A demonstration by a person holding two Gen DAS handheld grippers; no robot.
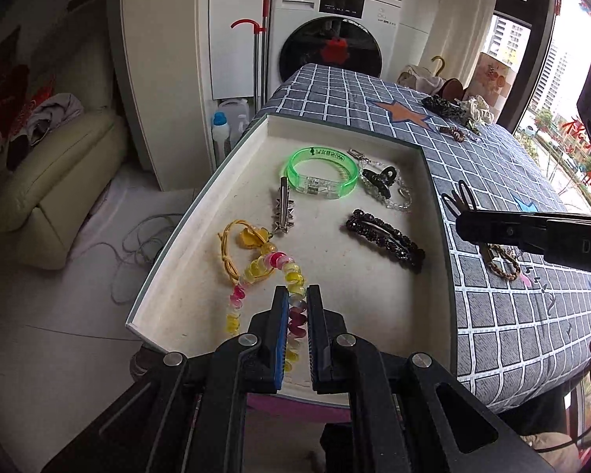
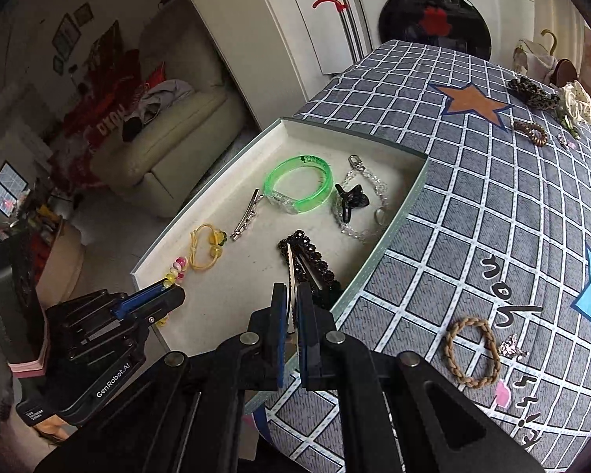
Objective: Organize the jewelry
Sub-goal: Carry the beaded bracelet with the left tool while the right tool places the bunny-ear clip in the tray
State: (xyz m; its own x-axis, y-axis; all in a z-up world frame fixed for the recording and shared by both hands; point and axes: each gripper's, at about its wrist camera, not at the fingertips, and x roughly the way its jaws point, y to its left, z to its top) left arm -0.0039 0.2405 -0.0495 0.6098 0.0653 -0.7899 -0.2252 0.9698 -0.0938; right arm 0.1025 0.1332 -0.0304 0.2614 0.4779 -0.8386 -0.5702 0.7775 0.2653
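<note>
I take the shallow white tray [image 1: 429, 213] on the checked desk [image 1: 504, 315] as my landmark. My left claw [image 1: 297, 295] is nearly closed on a pink-and-yellow bead bracelet [image 1: 256, 272] at the tray's near left corner; the strand runs between the pads and trails onto the tray floor, so I judge it is being laid down there, beside the yellow hair tie [image 1: 236, 242]. My right claw [image 2: 291, 295] is closed over the tray's near right edge, a thin pale toothed strip between its pads; I cannot tell whether that is the dark beaded barrette's [image 2: 315, 264] own clasp.

The right view alone shows a braided tan hair tie [image 2: 472, 352] on the desk just right of the tray, still unsorted. The left view alone shows the bead strand's full length and a black wire clip [image 1: 457, 197] outside the tray's right wall.
</note>
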